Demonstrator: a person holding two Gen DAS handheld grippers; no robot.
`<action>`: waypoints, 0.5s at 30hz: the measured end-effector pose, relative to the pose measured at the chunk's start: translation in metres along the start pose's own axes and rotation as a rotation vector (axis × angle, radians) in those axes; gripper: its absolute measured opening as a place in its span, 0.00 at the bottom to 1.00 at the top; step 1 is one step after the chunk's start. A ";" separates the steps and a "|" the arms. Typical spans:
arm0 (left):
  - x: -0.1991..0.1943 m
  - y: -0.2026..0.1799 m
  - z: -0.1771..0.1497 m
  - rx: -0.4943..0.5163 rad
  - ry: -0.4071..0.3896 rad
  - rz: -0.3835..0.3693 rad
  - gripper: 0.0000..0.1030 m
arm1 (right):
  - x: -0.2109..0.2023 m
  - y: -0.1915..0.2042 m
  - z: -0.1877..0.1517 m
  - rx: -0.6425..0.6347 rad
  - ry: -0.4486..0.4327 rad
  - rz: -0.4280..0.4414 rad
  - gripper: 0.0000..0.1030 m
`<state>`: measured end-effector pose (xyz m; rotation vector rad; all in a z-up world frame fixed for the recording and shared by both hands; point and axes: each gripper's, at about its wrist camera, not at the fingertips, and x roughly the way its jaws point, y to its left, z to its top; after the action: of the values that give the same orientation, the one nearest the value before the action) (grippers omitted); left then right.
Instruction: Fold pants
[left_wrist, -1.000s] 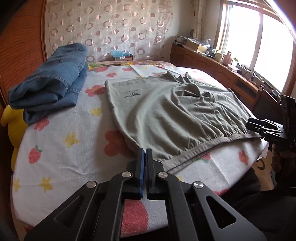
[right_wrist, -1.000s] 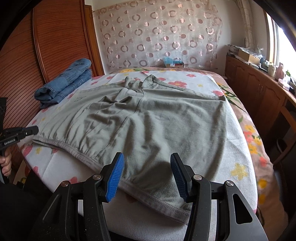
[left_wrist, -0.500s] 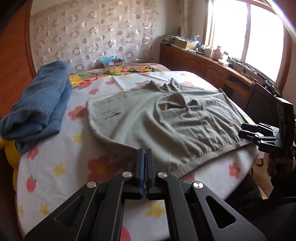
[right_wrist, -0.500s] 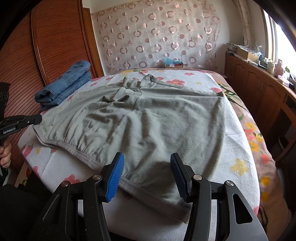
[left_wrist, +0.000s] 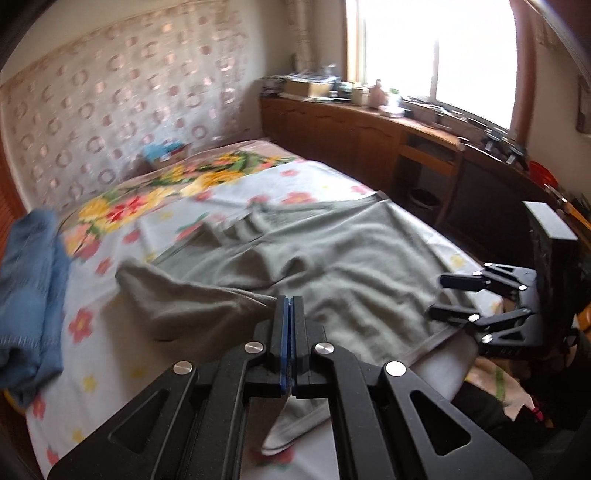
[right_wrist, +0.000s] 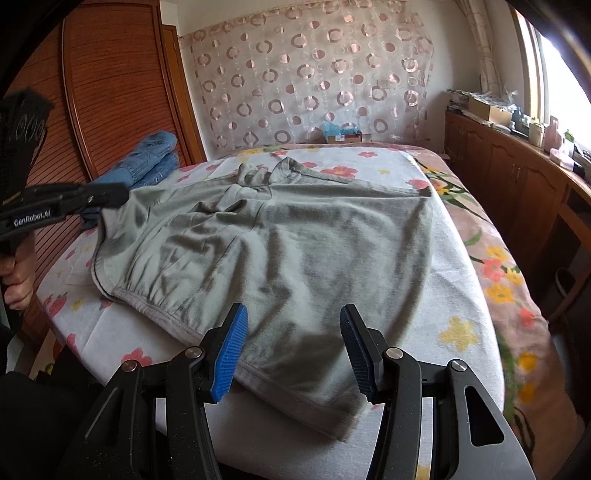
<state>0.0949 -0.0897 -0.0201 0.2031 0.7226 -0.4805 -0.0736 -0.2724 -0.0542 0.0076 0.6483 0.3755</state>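
Note:
Grey pants (right_wrist: 295, 240) lie spread on the flowered bed cover (right_wrist: 461, 295). My left gripper (left_wrist: 290, 306) is shut on their waistband corner. The cloth hangs below the jaws, and a lifted fold (left_wrist: 177, 299) trails off to the left. In the right wrist view the left gripper (right_wrist: 118, 195) holds that corner up off the bed at the pants' left edge. My right gripper (right_wrist: 293, 332) stands open just above the near hem with nothing pinched. In the left wrist view the right gripper (left_wrist: 443, 295) hovers at the pants' right edge.
Folded blue jeans (right_wrist: 147, 162) are stacked at the far left of the bed by the wooden slatted panel (right_wrist: 110, 92). A small box (right_wrist: 343, 134) sits at the bed's far end. A long wooden cabinet (right_wrist: 517, 177) runs along the right under the window.
My left gripper has risen and swung toward the right with the waistband corner, lifting that side of the pants off the bed. The right gripper has stayed in place.

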 end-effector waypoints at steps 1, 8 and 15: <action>0.002 -0.007 0.004 0.009 0.002 -0.017 0.01 | -0.001 -0.001 0.000 0.001 -0.002 -0.003 0.52; 0.016 -0.036 0.018 0.036 0.003 -0.065 0.01 | -0.004 -0.011 0.000 0.011 -0.007 -0.022 0.52; 0.025 -0.024 0.014 -0.020 0.038 -0.060 0.04 | 0.003 -0.008 0.001 0.014 -0.001 -0.014 0.52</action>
<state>0.1072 -0.1243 -0.0276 0.1721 0.7721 -0.5274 -0.0679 -0.2790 -0.0566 0.0164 0.6492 0.3578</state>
